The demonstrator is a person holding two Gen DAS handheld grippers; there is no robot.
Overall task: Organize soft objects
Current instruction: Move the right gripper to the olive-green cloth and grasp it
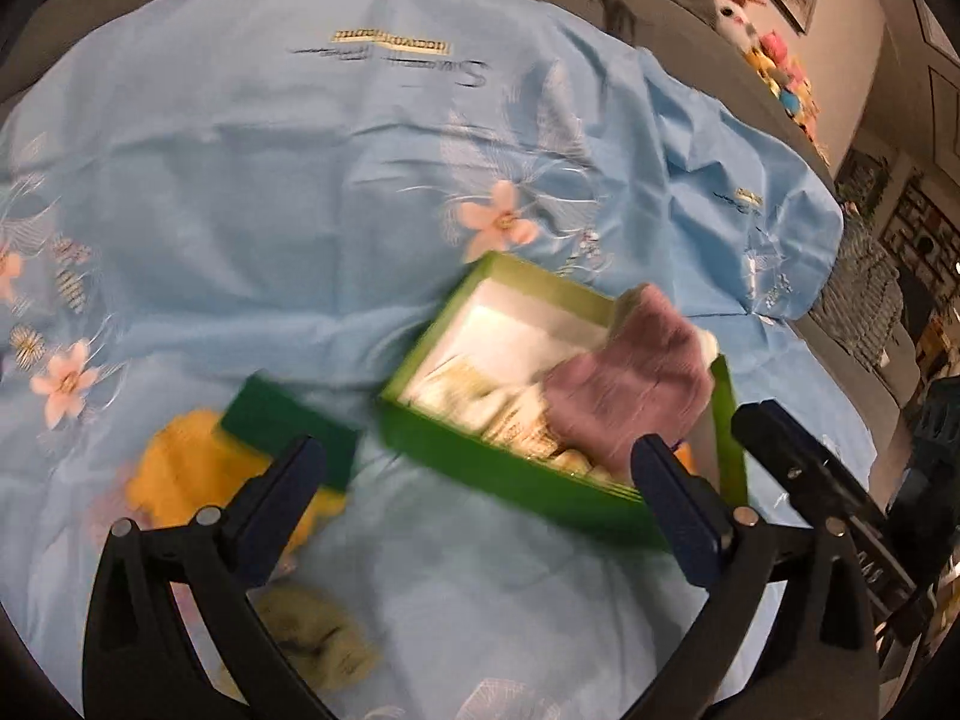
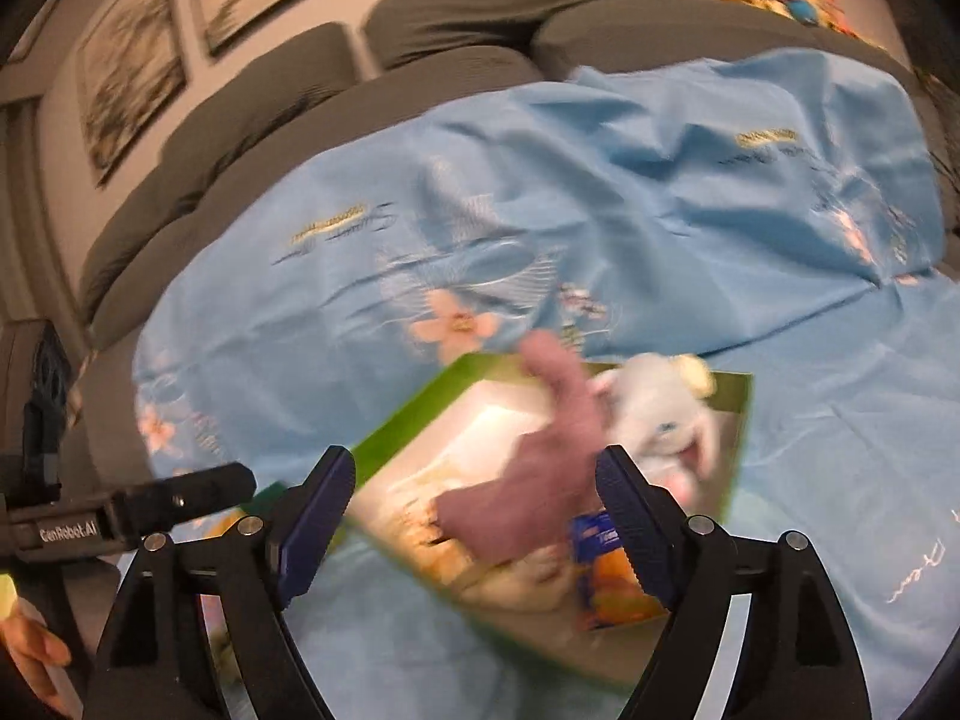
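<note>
A mauve soft cloth (image 1: 630, 396) lies in the green box (image 1: 498, 468); both tongs (image 1: 480, 474) (image 2: 474, 498) spread, empty.

sheet (image 1: 270, 210): smooth light-blue cloth (slight sheen) | box (image 1: 480, 462): green card | sock (image 1: 630, 396): fuzzy mauve knit

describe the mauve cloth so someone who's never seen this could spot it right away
On the blue flowered sheet sits an open green box. The mauve cloth lies draped over its right side, the only purple-pink thing there, beside pale items and a white plush toy.
</note>
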